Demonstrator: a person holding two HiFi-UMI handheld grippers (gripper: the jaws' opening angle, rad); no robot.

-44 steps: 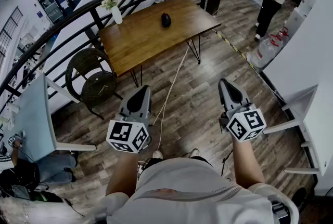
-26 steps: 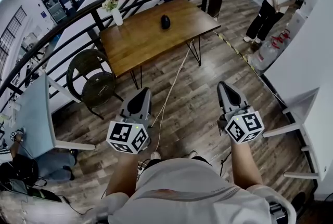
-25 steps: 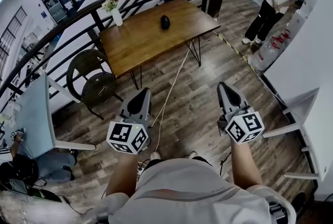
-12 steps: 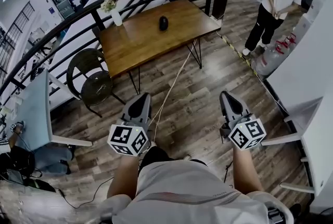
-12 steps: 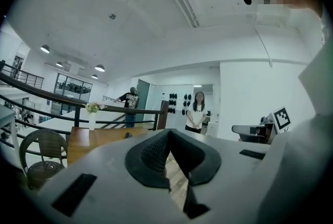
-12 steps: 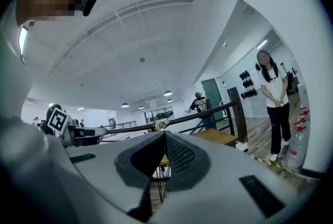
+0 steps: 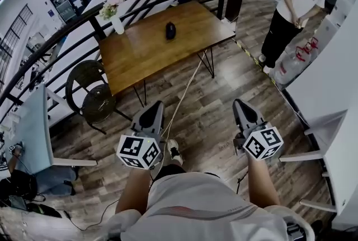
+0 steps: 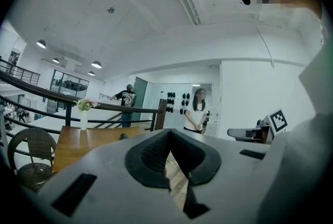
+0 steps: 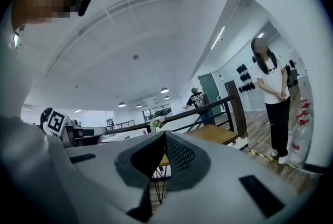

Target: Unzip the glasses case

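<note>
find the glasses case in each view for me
Head view: case upper centre, on the table.
Left gripper view: case small and dark, left of centre, on the table top.
Right gripper view: not visible.
Shared landmark: flowers on the table, in all three views.

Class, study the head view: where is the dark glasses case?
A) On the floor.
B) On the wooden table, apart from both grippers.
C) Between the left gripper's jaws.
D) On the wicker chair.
B: the glasses case lies on the wooden table, beyond the left gripper and right gripper, both shut with nothing between their jaws.
</note>
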